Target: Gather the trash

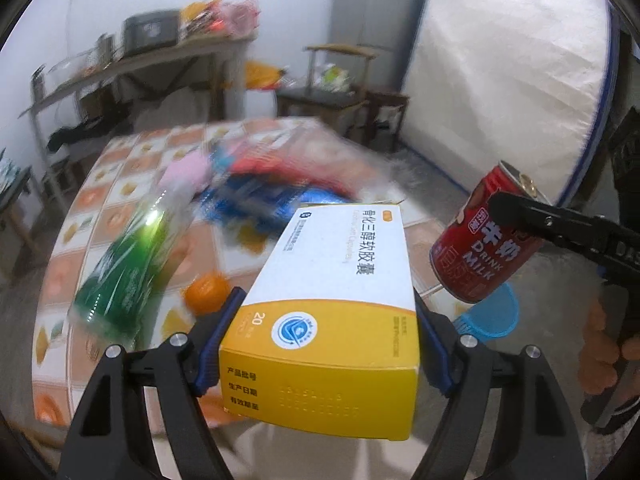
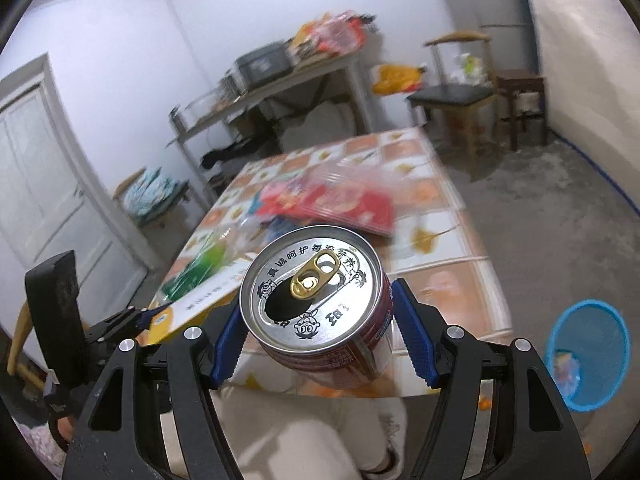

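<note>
Item one: I am gripping a yellow-and-white medicine box (image 1: 332, 312) crosswise in my left gripper (image 1: 328, 336). Item two: my right gripper (image 2: 320, 320) is clamping an opened red milk can (image 2: 320, 304). Beyond the fingertips are lying a green bottle (image 1: 120, 272), an orange (image 1: 206, 292) and blurred wrappers (image 2: 328, 200). Only the right view is showing the blue wastebasket (image 2: 588, 356) fully, right of the fingers.

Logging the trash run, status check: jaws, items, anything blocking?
Left gripper shut on yellow box. Right gripper shut on red can. Both lifted off the table. Blue bin on floor, path looks clear.
</note>
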Action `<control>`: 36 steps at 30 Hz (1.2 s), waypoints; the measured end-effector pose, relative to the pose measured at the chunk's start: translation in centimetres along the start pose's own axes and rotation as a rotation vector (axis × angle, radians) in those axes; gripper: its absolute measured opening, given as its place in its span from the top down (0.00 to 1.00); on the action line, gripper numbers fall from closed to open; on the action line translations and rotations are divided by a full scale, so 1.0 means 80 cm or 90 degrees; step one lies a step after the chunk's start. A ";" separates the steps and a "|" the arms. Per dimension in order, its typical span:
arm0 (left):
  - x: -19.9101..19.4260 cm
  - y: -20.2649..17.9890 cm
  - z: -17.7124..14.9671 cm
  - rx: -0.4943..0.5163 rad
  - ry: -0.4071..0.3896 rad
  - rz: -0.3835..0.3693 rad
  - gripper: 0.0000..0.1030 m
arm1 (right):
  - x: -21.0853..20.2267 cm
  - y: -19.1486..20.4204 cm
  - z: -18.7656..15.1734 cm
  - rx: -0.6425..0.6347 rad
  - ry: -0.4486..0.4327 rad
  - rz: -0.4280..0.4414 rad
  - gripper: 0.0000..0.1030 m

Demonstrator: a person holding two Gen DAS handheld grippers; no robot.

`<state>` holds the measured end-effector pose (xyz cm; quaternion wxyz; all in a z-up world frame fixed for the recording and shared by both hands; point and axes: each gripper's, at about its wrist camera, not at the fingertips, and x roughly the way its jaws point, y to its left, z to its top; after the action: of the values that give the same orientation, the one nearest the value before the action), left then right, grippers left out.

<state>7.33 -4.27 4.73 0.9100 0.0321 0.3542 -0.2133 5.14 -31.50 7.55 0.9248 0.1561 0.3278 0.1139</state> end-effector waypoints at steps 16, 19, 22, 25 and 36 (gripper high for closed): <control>0.204 -0.261 0.108 0.106 0.230 -0.321 0.26 | -0.138 -0.268 -0.061 0.297 -0.076 -0.330 0.38; 0.259 -0.325 0.103 0.109 0.292 -0.337 0.26 | -0.147 -0.302 -0.086 0.348 -0.066 -0.356 0.37; 0.307 -0.390 0.096 0.124 0.319 -0.345 0.25 | -0.155 -0.325 -0.108 0.386 -0.061 -0.374 0.38; 0.347 -0.440 0.084 0.119 0.340 -0.344 0.14 | -0.163 -0.339 -0.123 0.410 -0.059 -0.389 0.37; 0.308 -0.392 0.100 0.039 0.276 -0.392 0.11 | -0.147 -0.373 -0.151 0.443 -0.022 -0.389 0.37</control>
<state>15.68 -43.39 -2.61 0.7059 -0.0039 0.5249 -0.4755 -8.36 -60.23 -5.48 0.8140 0.3555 0.3619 -0.2830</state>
